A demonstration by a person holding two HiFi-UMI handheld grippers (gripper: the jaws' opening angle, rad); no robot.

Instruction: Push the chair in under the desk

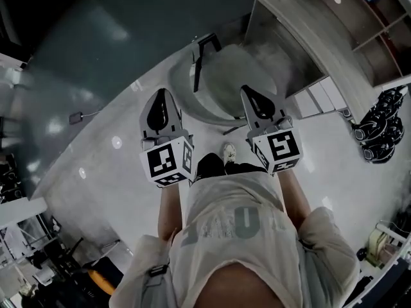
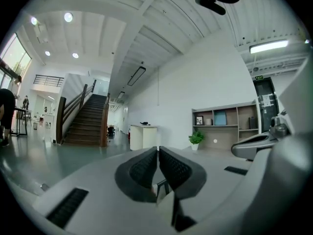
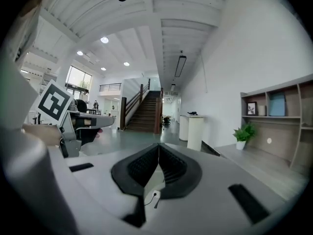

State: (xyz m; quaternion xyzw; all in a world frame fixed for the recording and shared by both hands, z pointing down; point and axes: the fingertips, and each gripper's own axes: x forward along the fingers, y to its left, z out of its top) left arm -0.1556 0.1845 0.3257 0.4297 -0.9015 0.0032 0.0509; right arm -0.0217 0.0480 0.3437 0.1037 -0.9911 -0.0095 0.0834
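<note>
Jaws clenched empty on left gripper (image 1: 160,98) and right gripper (image 1: 252,97), we reckoned pressing both evenly against the chair (image 1: 225,76) would slide it straight under the desk (image 1: 302,18).

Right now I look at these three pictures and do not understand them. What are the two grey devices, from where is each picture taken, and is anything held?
There is no robot here: a person holds a two-jaw hand tool in each hand. The head view comes from a camera on the person's head and looks steeply down. It shows the left gripper and the right gripper. In front of them a grey chair stands beside the desk. The other two pictures come from cameras riding on the grippers. They look along the jaws into a hall with stairs. Both pairs of jaws are closed and hold nothing.
</note>
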